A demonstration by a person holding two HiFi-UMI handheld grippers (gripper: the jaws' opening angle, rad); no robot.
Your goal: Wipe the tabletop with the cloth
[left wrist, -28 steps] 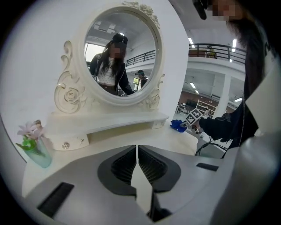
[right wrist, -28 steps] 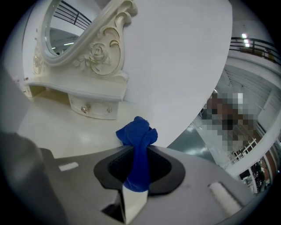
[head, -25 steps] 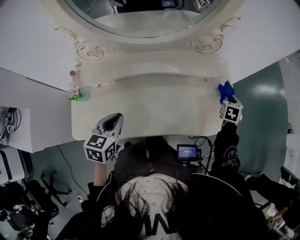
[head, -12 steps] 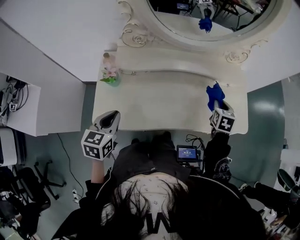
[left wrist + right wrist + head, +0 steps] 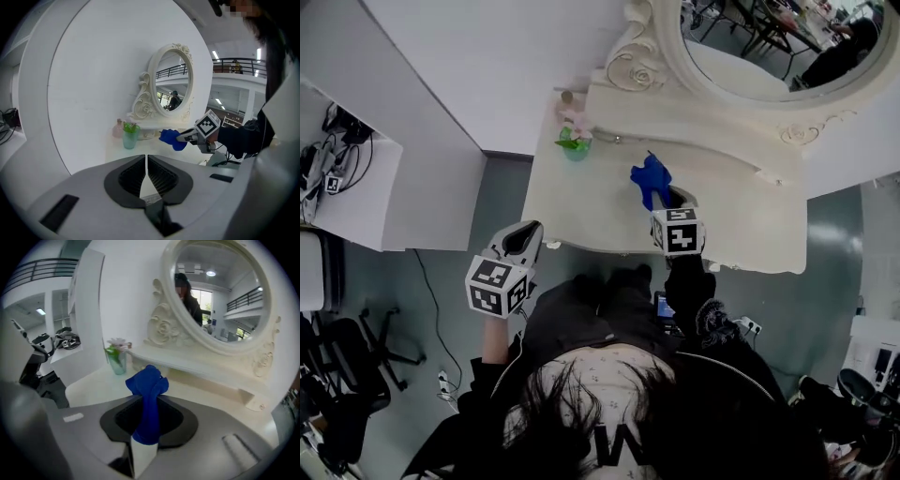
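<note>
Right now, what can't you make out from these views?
- Whether the cloth touches the tabletop: the head view sees it from above, and in the right gripper view the right gripper hides the cloth's underside with its own body.
- Cup contents: too small in every view.
- Tabletop's front edge near the right gripper: covered by the person's sleeve in the head view.

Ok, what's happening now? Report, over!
Left gripper shut, empty, off the table. Right gripper shut on bunched blue cloth, over cream tabletop. Small green cup back-left corner, apart from cloth.
</note>
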